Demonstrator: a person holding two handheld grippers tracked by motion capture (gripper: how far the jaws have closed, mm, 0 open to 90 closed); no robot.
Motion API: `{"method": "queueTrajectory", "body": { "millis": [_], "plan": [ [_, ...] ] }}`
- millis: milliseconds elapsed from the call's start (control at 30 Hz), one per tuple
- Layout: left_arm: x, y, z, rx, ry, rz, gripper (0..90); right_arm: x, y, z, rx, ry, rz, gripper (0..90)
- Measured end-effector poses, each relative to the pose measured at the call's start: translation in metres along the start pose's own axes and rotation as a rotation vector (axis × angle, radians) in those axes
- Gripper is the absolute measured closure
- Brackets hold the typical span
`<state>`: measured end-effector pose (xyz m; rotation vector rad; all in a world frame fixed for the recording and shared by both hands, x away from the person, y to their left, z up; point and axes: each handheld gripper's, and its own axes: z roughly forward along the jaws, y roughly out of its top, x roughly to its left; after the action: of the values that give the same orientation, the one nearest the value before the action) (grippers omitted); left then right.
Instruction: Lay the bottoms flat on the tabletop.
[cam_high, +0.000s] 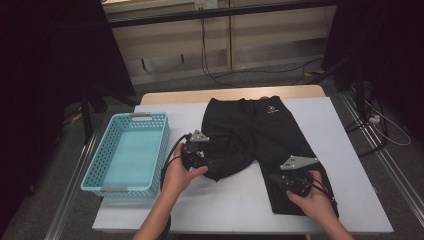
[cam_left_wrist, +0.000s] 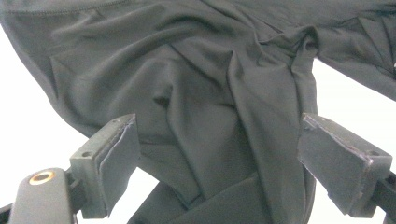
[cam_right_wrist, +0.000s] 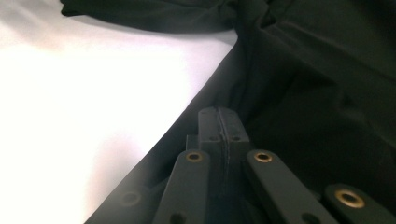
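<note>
A pair of black trousers lies on the white table with the waistband at the far side. One leg is bunched and folded near the middle; the other runs straight toward the near right. My left gripper is at the bunched leg. In the left gripper view it stands open, jaws wide apart over the creased cloth, pads not pressing. My right gripper rests on the inner edge of the straight leg. In the right gripper view its jaws are closed together at the cloth, where folds gather.
A light blue plastic basket stands at the left of the table, beside my left hand. Bare white table shows in front of the trousers and at the far right. Cables run over the floor behind the table.
</note>
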<state>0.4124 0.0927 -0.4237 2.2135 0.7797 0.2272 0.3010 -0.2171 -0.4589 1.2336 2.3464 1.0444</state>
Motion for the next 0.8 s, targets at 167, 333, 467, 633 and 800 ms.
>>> {"method": "queueTrajectory", "body": {
  "millis": [167, 333, 467, 633, 800],
  "plan": [
    [0.002, 0.001, -0.002, -0.001, 0.003, 0.0, 13.9, 0.004, -0.003, -0.006, 0.023, 0.064, 0.002, 90.0],
    [0.001, 0.002, -0.001, -0.004, -0.001, -0.002, 13.9, 0.002, -0.004, -0.007, 0.021, 0.066, 0.011, 89.5],
    [0.001, 0.003, -0.002, -0.005, 0.001, 0.006, 13.9, 0.0, -0.002, -0.015, -0.024, 0.046, 0.009, 81.6],
    [0.001, 0.003, -0.001, 0.001, 0.002, 0.008, 13.9, 0.006, 0.0, -0.014, -0.034, 0.053, -0.014, 71.7],
    [0.0, 0.003, 0.0, -0.006, -0.002, 0.003, 13.9, 0.017, 0.003, 0.002, 0.012, 0.046, -0.073, 76.5]
  ]
}}
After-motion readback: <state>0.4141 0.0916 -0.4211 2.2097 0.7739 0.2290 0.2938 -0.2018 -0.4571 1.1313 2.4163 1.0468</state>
